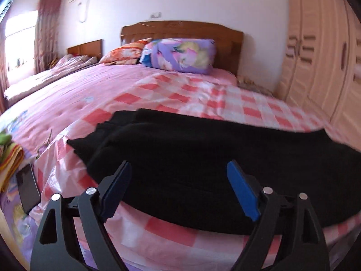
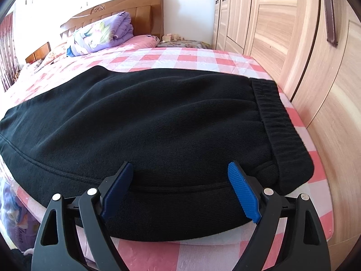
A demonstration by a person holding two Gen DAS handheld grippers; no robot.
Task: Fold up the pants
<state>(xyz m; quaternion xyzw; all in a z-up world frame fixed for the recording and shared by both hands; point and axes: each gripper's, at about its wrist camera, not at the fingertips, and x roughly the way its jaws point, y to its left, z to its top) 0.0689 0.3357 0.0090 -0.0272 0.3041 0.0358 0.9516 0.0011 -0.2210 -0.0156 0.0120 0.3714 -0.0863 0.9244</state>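
Black pants (image 1: 180, 153) lie flat across the near part of a bed with a pink checked sheet (image 1: 203, 94). In the left wrist view the leg ends (image 1: 90, 142) point left. In the right wrist view the pants (image 2: 146, 117) fill the middle and the elastic waistband (image 2: 277, 122) is at the right. My left gripper (image 1: 179, 174) is open and empty, just above the near edge of the legs. My right gripper (image 2: 180, 174) is open and empty, above the near edge close to the waistband.
A wooden wardrobe (image 2: 304, 33) stands close along the bed's right side. A purple folded quilt (image 1: 180, 54) and an orange pillow (image 1: 121, 54) lie by the headboard (image 1: 180, 29). A dark phone (image 1: 28, 187) and folded cloth (image 1: 9, 158) lie at the left.
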